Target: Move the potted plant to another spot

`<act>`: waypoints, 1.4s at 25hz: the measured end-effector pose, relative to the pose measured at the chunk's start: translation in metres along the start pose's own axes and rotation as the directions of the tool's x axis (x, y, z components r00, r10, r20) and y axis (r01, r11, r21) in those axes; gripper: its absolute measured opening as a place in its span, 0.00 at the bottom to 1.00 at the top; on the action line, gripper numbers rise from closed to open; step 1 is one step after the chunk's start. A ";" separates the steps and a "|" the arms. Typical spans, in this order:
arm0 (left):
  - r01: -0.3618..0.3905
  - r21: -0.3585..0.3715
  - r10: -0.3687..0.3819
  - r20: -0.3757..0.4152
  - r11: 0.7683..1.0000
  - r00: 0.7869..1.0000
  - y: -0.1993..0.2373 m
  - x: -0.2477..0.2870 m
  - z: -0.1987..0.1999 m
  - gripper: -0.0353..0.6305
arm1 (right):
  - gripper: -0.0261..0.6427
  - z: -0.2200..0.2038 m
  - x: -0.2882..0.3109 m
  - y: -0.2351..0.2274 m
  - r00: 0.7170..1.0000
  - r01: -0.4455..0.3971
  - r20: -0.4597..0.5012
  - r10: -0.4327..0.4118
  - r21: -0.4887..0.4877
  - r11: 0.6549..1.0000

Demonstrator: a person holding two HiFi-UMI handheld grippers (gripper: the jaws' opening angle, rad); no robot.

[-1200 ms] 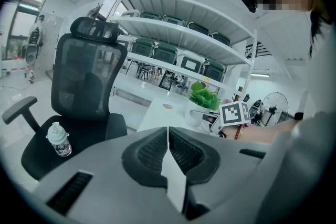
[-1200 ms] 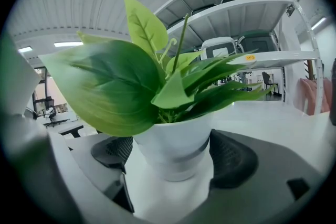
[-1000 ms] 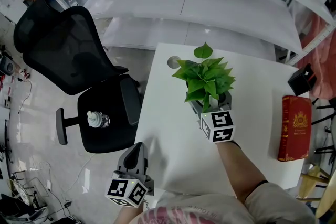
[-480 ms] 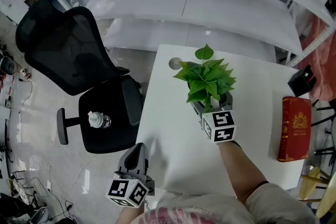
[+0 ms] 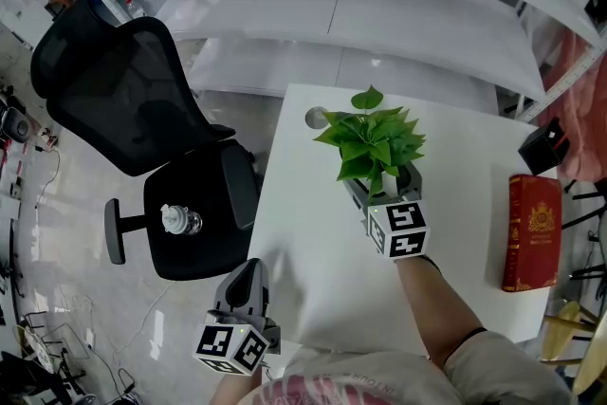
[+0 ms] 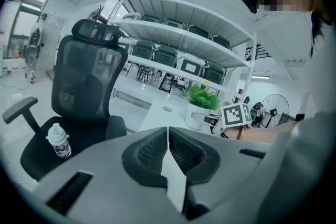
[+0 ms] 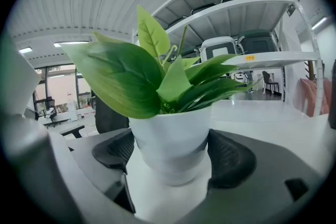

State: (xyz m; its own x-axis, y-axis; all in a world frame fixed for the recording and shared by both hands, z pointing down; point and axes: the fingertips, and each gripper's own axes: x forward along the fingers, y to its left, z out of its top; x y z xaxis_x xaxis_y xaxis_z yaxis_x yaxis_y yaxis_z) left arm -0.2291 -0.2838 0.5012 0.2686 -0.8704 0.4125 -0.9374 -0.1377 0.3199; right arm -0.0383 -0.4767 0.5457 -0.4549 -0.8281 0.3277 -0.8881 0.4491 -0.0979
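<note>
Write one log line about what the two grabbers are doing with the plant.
right gripper: shut on potted plant | potted plant: upright, on white table | left gripper: shut, empty, away from plant

No legible text, red book (image 5: 533, 232) (cover unreadable)

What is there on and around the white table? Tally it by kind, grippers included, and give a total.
Green-leaved potted plant in a white pot: 1
Red hardcover book: 1
Small black box: 1
Clear plastic bottle: 1
Black mesh office chair: 1
Two-jaw grippers, left gripper and right gripper: 2
Total: 7
</note>
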 end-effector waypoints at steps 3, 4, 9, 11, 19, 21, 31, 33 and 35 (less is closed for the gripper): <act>0.001 0.001 -0.001 -0.003 1.000 1.000 0.000 0.000 0.000 0.09 | 0.71 0.002 -0.001 0.000 1.000 0.000 0.006 0.000 0.002 1.000; 0.002 0.002 -0.002 -0.005 1.000 1.000 0.000 0.000 -0.001 0.09 | 0.71 0.002 -0.001 0.000 1.000 -0.001 0.009 0.000 0.003 1.000; 0.007 -0.001 -0.007 -0.005 1.000 1.000 0.000 0.000 -0.004 0.09 | 0.71 0.001 -0.003 0.002 1.000 -0.001 0.011 0.001 0.004 1.000; 0.008 -0.001 -0.008 -0.006 1.000 1.000 0.000 0.001 -0.003 0.09 | 0.71 0.002 -0.003 0.003 1.000 -0.001 0.016 0.001 0.001 1.000; 0.008 -0.001 -0.008 -0.008 1.000 1.000 0.001 0.003 -0.001 0.09 | 0.71 0.004 -0.004 0.003 1.000 -0.001 0.031 0.001 0.000 1.000; 0.009 0.000 -0.009 -0.009 1.000 1.000 0.001 0.002 0.000 0.09 | 0.71 0.006 -0.005 0.004 0.999 -0.001 0.037 0.001 -0.002 1.000; 0.021 0.003 -0.021 -0.006 1.000 1.000 0.001 0.004 0.004 0.09 | 0.70 0.015 -0.010 0.000 0.997 0.016 0.070 -0.016 0.006 1.000; 0.026 0.002 -0.026 -0.003 1.000 1.000 0.000 0.004 0.006 0.09 | 0.70 0.019 -0.013 0.001 0.997 0.015 0.079 -0.016 0.009 1.000; 0.034 0.002 -0.034 0.001 0.999 0.999 -0.001 0.003 0.008 0.09 | 0.70 0.022 -0.016 0.001 0.996 0.018 0.089 -0.019 0.012 1.000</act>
State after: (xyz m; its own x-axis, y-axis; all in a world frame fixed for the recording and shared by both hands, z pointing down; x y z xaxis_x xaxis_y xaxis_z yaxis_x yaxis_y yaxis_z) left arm -0.2290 -0.2903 0.4958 0.3006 -0.8656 0.4005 -0.9281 -0.1686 0.3321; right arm -0.0335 -0.4708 0.5197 -0.4421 -0.8631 0.2443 -0.8968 0.4301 -0.1036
